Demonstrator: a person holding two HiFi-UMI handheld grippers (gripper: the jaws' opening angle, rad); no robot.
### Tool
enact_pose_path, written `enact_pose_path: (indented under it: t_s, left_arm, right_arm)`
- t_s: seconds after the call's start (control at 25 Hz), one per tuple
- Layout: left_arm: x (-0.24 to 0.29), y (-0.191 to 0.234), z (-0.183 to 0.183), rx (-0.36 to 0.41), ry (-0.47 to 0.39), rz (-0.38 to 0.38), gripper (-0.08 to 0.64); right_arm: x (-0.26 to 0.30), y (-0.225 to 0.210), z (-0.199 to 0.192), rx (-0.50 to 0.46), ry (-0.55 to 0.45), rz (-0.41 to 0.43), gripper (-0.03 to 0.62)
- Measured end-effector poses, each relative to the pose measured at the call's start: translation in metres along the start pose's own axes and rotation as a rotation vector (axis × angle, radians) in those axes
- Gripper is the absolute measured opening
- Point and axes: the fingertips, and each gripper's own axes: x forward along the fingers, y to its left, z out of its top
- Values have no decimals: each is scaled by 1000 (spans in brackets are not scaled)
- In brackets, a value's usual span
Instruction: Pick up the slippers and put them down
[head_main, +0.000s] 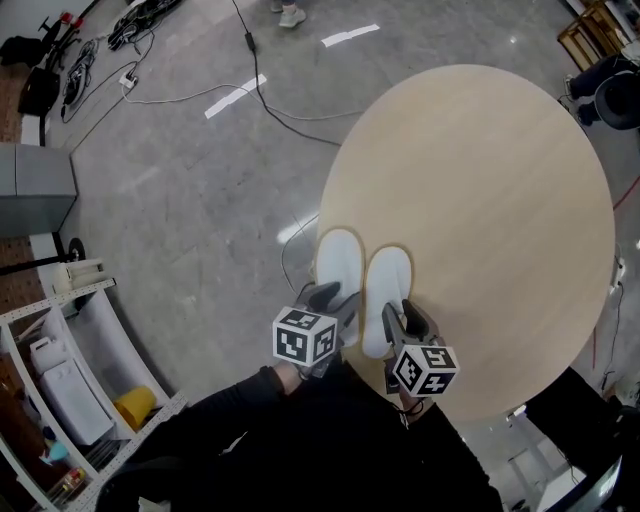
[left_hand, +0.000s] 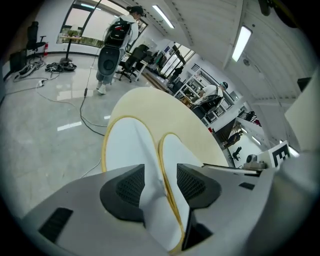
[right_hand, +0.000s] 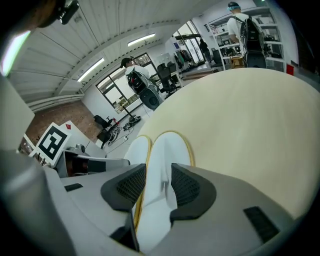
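As you look down from the head camera, both slippers lie side by side at the near left rim of the round pale surface (head_main: 480, 180), toes pointing away from you and heels toward your body. The left slipper (head_main: 338, 262) sits right at the rim, with its outer side level with the edge above the grey floor (head_main: 200, 220). The right slipper (head_main: 388, 285) lies just beside it, further in over the surface, and the two touch or nearly touch along their inner sides.

Your left claw (left_hand: 160, 182) is closed on the heel end of the left slipper. The white fabric rises in a fold between the two dark ribbed pads (left_hand: 131, 187), and the yellow-trimmed sole runs out ahead of the jaws. Your right claw (right_hand: 157, 185) grips the heel end of the right slipper the same way, with the white upper filling the gap between its pads, so the jaws stand fairly wide around the soft material. Each slipper stretches straight forward from its claw, the toe well ahead of the fingertips.

Both claws angle downward, their marker cubes close to your dark sleeves. You cannot tell from these views whether the soles rest fully on the surface or hang just above it.
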Motion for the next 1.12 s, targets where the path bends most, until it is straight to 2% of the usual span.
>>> enact_pose_path:
  t_s: [0.2, 0.28, 0.36, 0.76, 1.12]
  left_arm:
    - [12, 8, -2, 21, 24, 14, 148]
    - [15, 13, -5, 24, 48, 34, 88]
    - [16, 15, -6, 28, 66, 43, 66]
    - [12, -3, -2, 101, 49, 18, 41]
    - [-9, -36, -11, 140, 18, 0, 41]
  right_arm:
    - [17, -8, -6, -9, 29, -10, 151]
    - [20, -11, -8, -12, 42, -19, 91]
    - [20, -14, -8, -11, 48, -26, 50]
    - [0, -15, -2, 15, 1, -22, 35]
    - [-47, -22, 11, 32, -101, -46, 34]
